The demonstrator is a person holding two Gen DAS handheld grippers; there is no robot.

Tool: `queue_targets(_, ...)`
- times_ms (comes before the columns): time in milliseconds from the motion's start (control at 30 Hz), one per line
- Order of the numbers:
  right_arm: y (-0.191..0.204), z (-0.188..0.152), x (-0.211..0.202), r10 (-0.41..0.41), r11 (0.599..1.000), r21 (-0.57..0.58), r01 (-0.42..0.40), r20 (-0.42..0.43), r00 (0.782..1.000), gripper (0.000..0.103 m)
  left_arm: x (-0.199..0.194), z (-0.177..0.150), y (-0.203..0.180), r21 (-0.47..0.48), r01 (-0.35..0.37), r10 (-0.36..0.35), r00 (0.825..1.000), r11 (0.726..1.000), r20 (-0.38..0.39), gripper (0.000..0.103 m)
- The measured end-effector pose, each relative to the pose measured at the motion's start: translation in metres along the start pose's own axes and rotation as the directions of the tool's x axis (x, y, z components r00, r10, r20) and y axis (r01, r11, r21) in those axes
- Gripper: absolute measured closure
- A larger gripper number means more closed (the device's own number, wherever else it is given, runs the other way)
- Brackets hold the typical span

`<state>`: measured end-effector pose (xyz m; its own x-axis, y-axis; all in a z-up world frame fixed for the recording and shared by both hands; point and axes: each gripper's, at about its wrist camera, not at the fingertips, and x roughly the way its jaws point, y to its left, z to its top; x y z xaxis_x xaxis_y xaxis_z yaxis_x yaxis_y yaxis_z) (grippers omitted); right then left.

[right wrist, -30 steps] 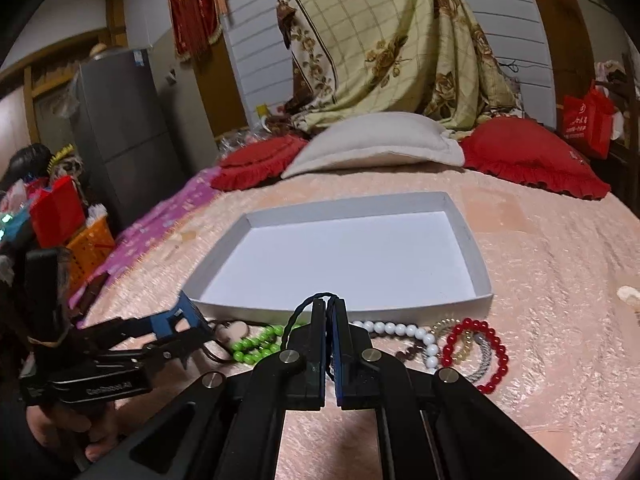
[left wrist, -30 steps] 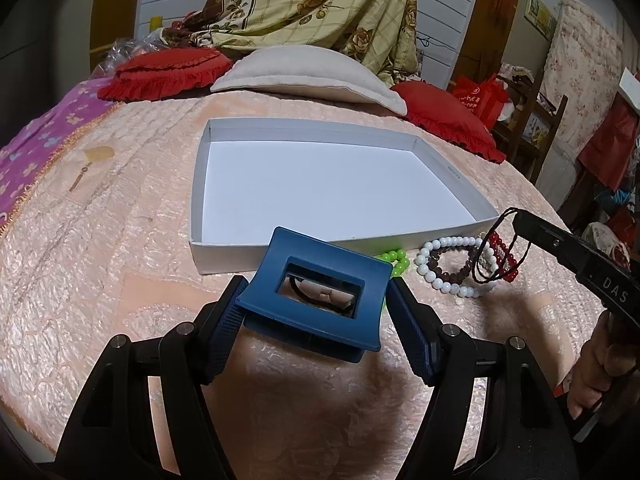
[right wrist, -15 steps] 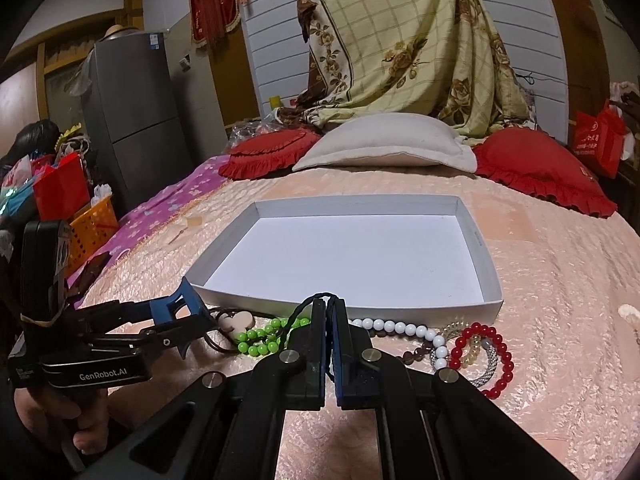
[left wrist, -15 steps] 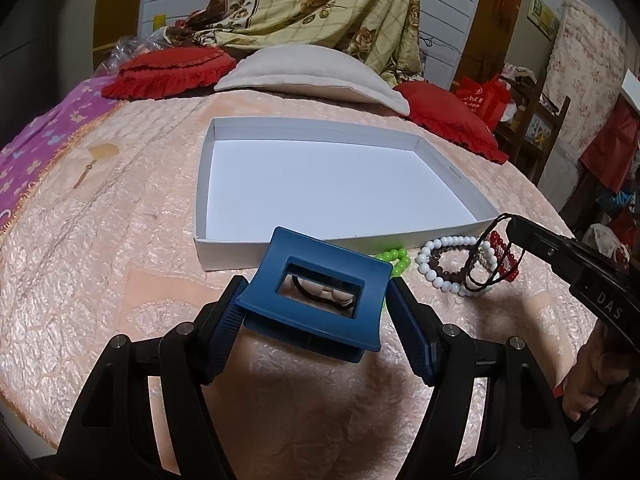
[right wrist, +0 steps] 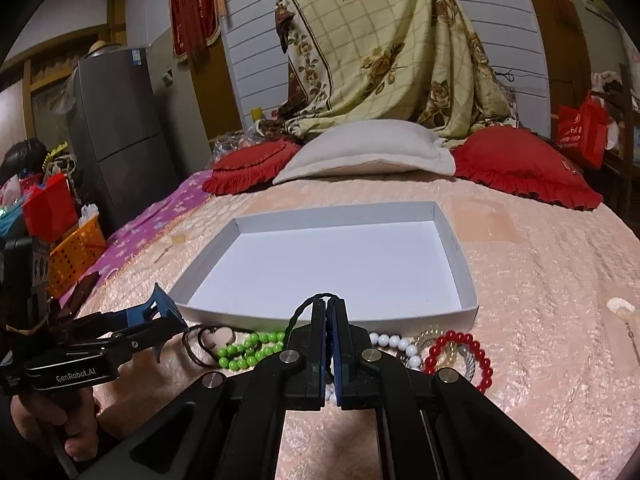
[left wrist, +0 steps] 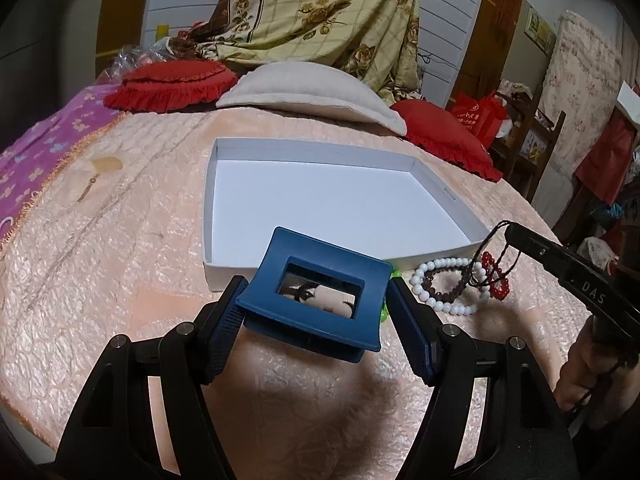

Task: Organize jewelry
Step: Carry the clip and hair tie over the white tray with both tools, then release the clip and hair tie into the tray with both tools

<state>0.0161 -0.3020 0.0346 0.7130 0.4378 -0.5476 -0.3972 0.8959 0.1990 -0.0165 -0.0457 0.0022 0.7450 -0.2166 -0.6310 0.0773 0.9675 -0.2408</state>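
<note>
Two tongs busy here: left tongs pinch a blue rectangular plastic hair claw, right tongs pressed together on a thin black cord bracelet, both just before the white shallow cardboard tray's near edge on the bed.

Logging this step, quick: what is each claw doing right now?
Left claw: closed on the blue hair clip.
Right claw: shut, pinching a dark cord.
</note>
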Motion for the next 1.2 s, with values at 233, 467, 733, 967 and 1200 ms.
queue_targets(233,-0.011,0.035,0.011,0.059,0.998,0.033,-0.06,0.035,0.998,0.101,0.01,0.041,0.001,0.014,-0.012,0.012,1.0,1.0,0.018,0.033)
queue_targets(467,-0.038,0.052,0.05,0.01,0.998,0.068,-0.01,0.001,1.0,0.101,0.055,0.07,0.008,0.038,-0.019,0.017,0.999,0.999,0.037,0.032)
queue_targets(733,-0.073,0.044,0.094,0.017,0.975,0.222,0.009,-0.113,0.994,0.101,0.096,0.066,0.019,0.008,-0.071,0.072,0.996,0.997,-0.046,0.032)
queue_targets(967,-0.065,0.046,0.098,0.189,0.94,0.298,-0.165,-0.052,0.981,0.101,0.107,0.059,0.023,-0.025,-0.073,0.07,0.992,0.997,-0.104,0.032)
queue_targets(1200,-0.064,0.039,0.114,0.009,0.974,0.225,0.033,-0.185,0.983,0.101,0.11,0.053,0.021,0.003,-0.111,0.11,0.987,0.994,-0.121,0.032)
